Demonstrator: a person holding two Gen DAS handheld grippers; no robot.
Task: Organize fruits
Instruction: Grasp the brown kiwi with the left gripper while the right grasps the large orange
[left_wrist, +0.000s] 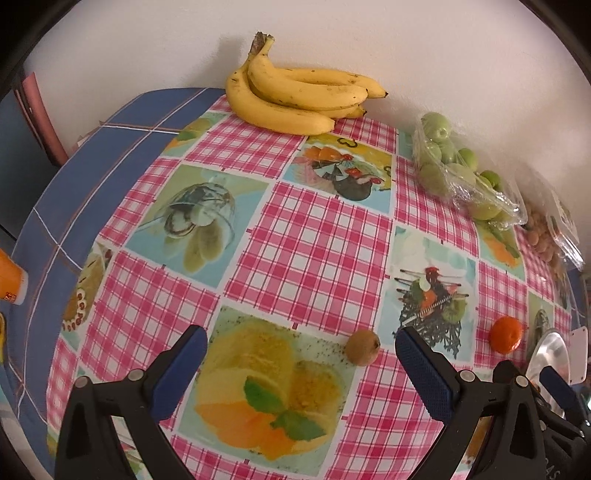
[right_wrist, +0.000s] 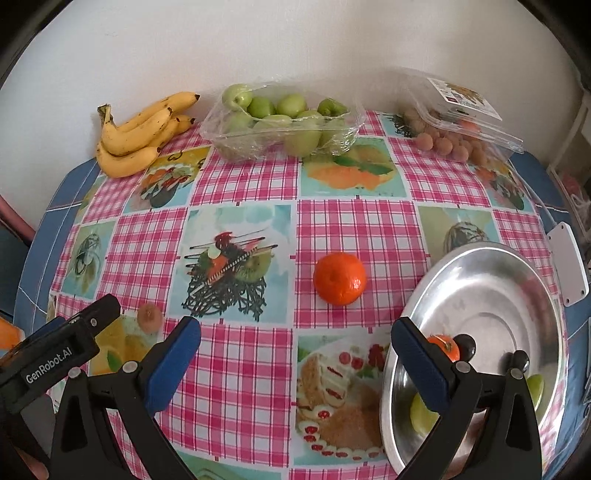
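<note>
Checked tablecloth (right_wrist: 354, 229), bananas (right_wrist: 140, 129) stems leftward.

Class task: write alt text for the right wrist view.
An open gripper hovers over a pink checked tablecloth, with a loose orange ahead and a metal bowl at right. Bananas and a pack of green fruit line the far wall.

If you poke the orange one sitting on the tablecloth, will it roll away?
Probably a little. The orange looks round and sits loose on the flat tablecloth, touching nothing, so a poke could send it rolling. Its slightly flattened shape may stop it soon. Its skin looks smooth and shiny, so it might slip between the open right hand-held gripper fingers.
</note>
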